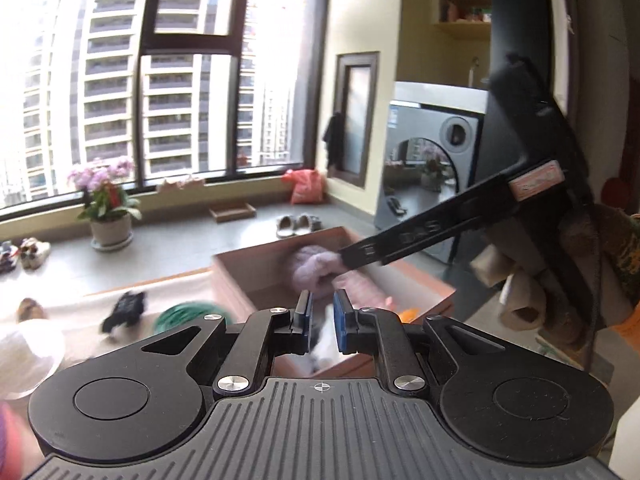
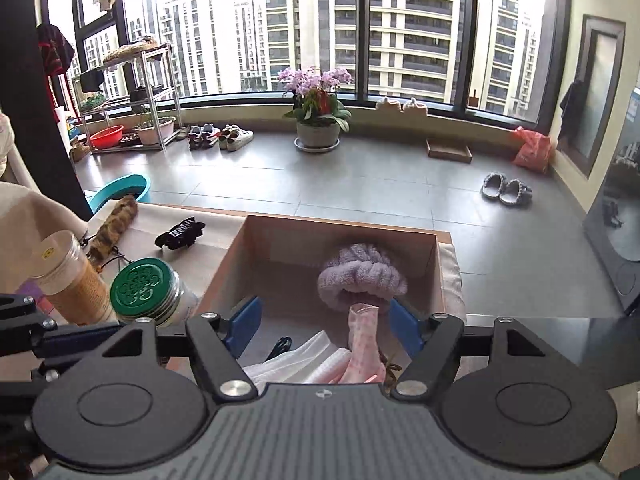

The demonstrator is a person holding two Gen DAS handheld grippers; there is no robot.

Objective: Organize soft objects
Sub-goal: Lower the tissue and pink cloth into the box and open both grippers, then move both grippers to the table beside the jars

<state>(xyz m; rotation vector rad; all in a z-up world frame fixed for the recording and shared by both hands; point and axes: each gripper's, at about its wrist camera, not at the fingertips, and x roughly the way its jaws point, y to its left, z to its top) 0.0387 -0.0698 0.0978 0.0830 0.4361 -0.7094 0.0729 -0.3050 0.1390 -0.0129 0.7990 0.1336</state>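
A brown cardboard box (image 2: 434,264) stands on the cloth-covered table. In it lie a fluffy lilac headband (image 2: 360,276), a pink dotted sock (image 2: 365,344) and white cloth (image 2: 296,360). My right gripper (image 2: 326,326) is open above the box, the headband and sock between its blue pads, not gripped. In the left wrist view my left gripper (image 1: 322,324) is nearly shut with nothing between its pads, just before the box (image 1: 416,280). The headband (image 1: 316,268) shows there under the right gripper's finger (image 1: 400,240).
On the table left of the box stand a green-lidded jar (image 2: 146,290) and a tall clear jar (image 2: 74,276). A black hair clip (image 2: 180,234) and a brown furry piece (image 2: 112,232) lie beyond. A flower pot (image 2: 318,132), slippers (image 2: 506,190) and a shelf rack (image 2: 132,100) are on the floor.
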